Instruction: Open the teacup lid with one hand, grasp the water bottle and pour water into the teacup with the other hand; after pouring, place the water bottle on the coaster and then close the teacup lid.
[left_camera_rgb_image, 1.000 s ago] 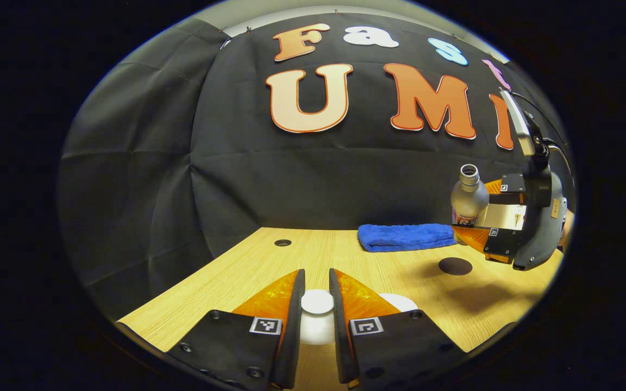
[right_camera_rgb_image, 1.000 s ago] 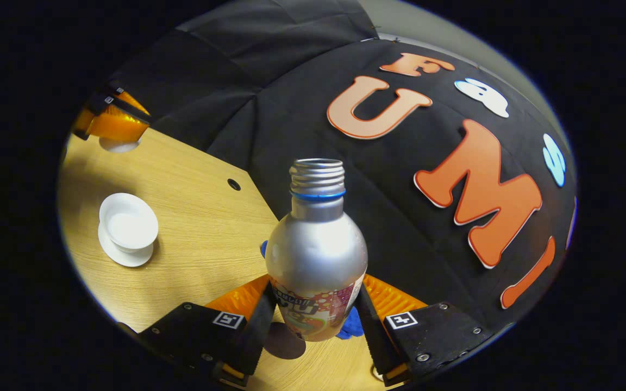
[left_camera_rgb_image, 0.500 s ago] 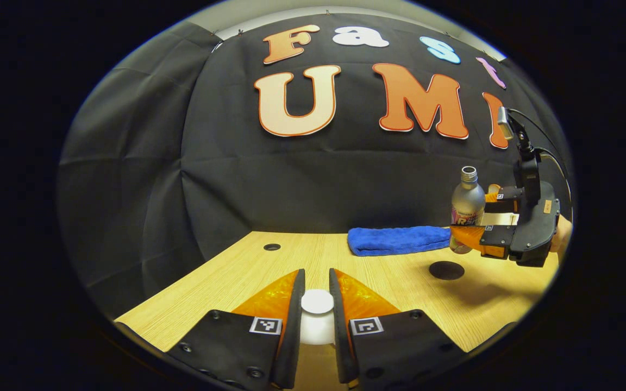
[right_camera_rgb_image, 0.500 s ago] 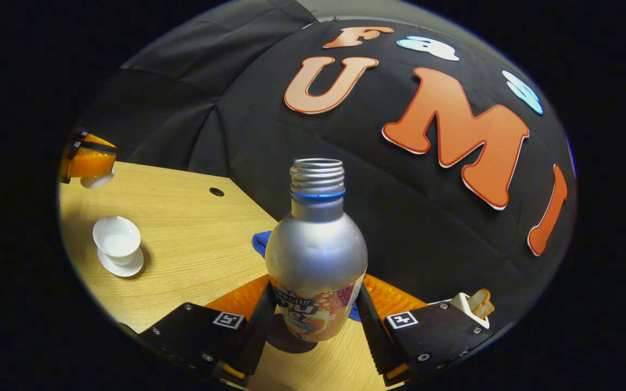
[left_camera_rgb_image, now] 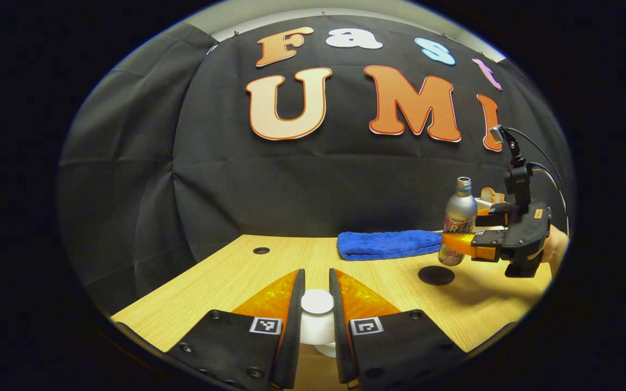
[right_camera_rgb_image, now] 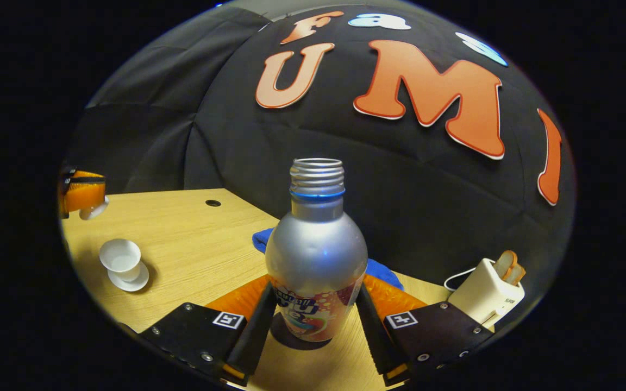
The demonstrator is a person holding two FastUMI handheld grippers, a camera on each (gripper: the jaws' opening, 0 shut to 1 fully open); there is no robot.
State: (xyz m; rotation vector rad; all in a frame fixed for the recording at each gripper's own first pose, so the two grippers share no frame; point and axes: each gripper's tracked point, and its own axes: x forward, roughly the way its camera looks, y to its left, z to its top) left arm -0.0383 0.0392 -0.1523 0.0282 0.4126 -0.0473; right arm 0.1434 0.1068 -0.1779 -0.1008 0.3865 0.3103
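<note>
Bottle (right_camera_rgb_image: 316,260) in right claw (right_camera_rgb_image: 316,326) now upright, lower, nearer coaster (left_camera_rgb_image: 436,275); toaster (right_camera_rgb_image: 484,293) newly in right gripper view.

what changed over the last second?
Right claw carried the water bottle away from the teacup, levelled it upright and lowered it toward the coaster; not clearly set down yet. Unchanged: both grips. Left claw keeps the teacup lid lifted.

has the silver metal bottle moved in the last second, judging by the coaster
Yes. In the left gripper view, the silver metal water bottle, held in the right tool, has come down and back toward the round dark coaster, now hanging just above it.
</note>
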